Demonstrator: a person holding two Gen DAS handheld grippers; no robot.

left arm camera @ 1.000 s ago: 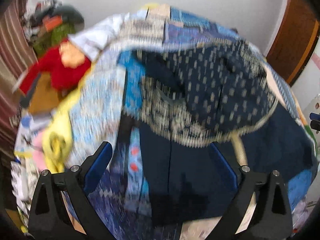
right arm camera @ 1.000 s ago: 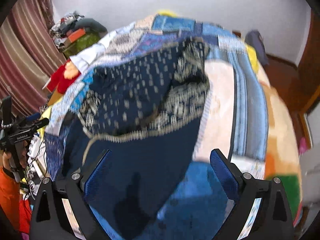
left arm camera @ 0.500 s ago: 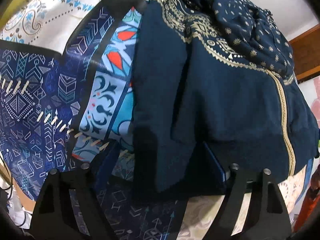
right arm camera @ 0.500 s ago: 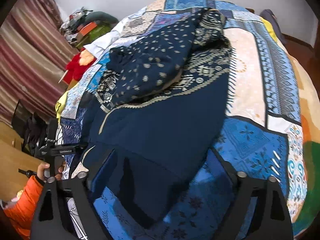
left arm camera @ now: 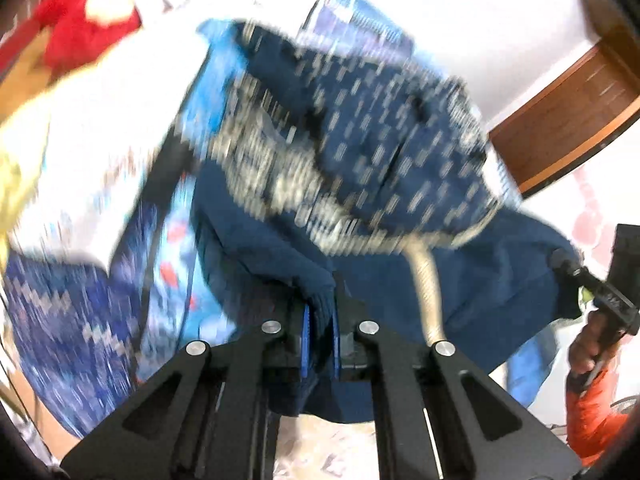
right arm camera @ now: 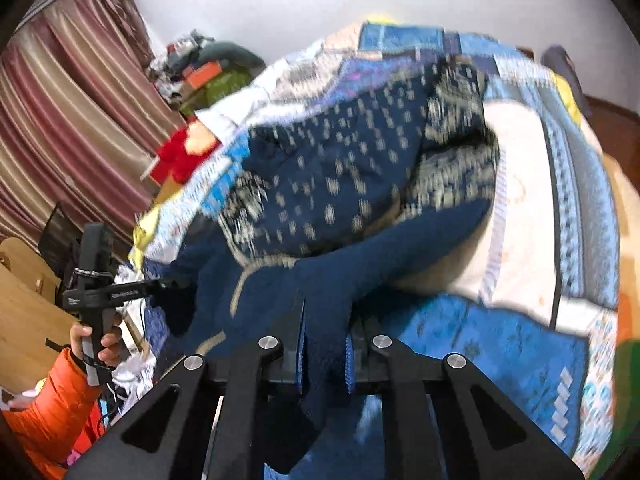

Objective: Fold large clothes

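Observation:
A large navy garment (left arm camera: 400,168) with gold print and a gold border lies on a patchwork bedspread (left arm camera: 100,200); it also shows in the right wrist view (right arm camera: 352,184). My left gripper (left arm camera: 320,320) is shut on the garment's plain navy near edge and lifts it. My right gripper (right arm camera: 326,340) is shut on another part of the same edge. The right gripper shows at the right of the left wrist view (left arm camera: 600,300), and the left gripper at the left of the right wrist view (right arm camera: 104,292). Both views are motion-blurred.
The bedspread (right arm camera: 560,200) covers the bed. A red soft toy (right arm camera: 180,156) and piled clutter (right arm camera: 208,72) lie at the far left by striped curtains (right arm camera: 60,128). A wooden door (left arm camera: 572,120) stands at the right.
Both grippers have closed on the garment's near edge and pulled it up off the bed. The views have swung upward, and the cloth hangs stretched between the two grippers.

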